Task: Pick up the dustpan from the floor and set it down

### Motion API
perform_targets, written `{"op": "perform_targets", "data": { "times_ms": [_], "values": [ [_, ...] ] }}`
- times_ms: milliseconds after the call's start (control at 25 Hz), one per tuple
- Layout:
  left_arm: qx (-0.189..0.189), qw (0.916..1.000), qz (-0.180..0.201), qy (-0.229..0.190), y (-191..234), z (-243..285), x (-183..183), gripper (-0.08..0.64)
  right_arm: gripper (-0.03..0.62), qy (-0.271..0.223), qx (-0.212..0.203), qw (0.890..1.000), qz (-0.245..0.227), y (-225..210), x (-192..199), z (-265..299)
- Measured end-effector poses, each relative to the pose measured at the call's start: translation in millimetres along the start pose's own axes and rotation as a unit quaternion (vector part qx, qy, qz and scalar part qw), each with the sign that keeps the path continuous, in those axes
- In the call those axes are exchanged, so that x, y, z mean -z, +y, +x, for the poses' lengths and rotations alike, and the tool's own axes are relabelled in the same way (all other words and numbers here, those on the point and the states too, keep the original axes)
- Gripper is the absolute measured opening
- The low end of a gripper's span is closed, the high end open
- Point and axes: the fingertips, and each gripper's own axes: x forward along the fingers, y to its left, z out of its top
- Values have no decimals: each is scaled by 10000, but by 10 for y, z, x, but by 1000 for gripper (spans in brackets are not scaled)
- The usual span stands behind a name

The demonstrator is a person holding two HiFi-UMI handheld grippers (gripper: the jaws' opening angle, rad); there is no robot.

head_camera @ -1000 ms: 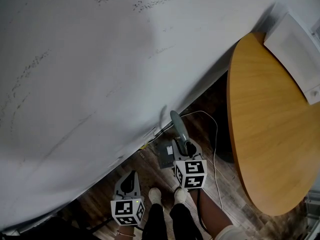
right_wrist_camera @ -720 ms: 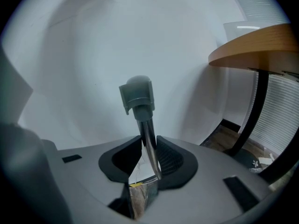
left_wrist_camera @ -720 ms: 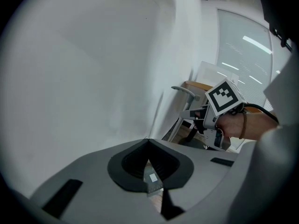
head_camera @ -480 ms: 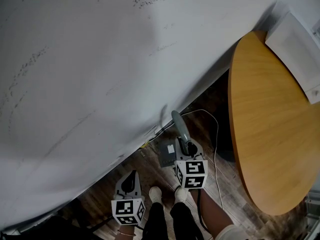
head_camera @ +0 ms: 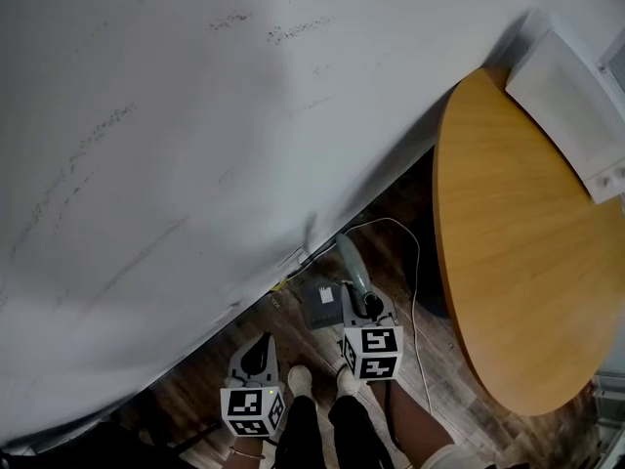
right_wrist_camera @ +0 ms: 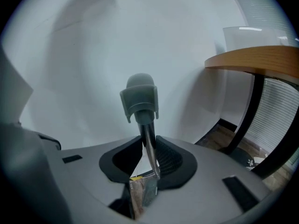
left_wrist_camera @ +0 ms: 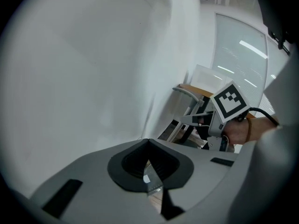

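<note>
The grey dustpan (head_camera: 322, 304) is by the foot of the white wall, its long handle (head_camera: 350, 255) slanting up. My right gripper (head_camera: 366, 299) has the handle's thin shaft (right_wrist_camera: 148, 146) between its jaws, which are closing and press on it. The thick grey grip end (right_wrist_camera: 139, 99) sticks out beyond the fingertips. My left gripper (head_camera: 256, 352) is lower left, over the floor, away from the dustpan. Its jaws (left_wrist_camera: 148, 146) meet with nothing between them. The left gripper view also shows the right gripper's marker cube (left_wrist_camera: 229, 101).
The white wall (head_camera: 195, 115) fills the upper left. A round wooden table (head_camera: 518, 242) with a white box (head_camera: 571, 96) stands at the right, its dark leg (right_wrist_camera: 247, 111) close by. A white cable (head_camera: 418, 272) runs over the wood floor. The person's shoes (head_camera: 301, 379) are between the grippers.
The right gripper has shifted a little toward the person, and the dustpan's handle has moved with it. The head view has swung slightly. The left gripper has kept its place.
</note>
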Motion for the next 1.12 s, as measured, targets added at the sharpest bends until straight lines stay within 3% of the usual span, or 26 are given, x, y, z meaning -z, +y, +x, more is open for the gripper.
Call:
{"op": "perform_targets", "data": {
  "times_ms": [200, 480, 640, 880, 1120],
  "values": [
    [48, 9998, 151, -121, -64, -152, -183, 17, 106, -11, 8, 9999, 109, 81, -80, -287],
    [55, 9978, 571, -332, -28, -452, -586, 17, 103, -245, -67, 9996, 156, 311, -487, -800],
    [119, 9974, 536, -472, -37, -619, -847, 17, 103, -362, -19, 9993, 123, 445, -760, -1075],
    [259, 9939, 516, -943, -272, -793, -1639, 17, 100, -815, 49, 9964, -208, 483, -1575, -1445],
    [103, 9871, 419, -1541, -343, -1315, -2281, 17, 98, -1211, -149, 9918, -381, 740, -2169, -2001]
  ]
}}
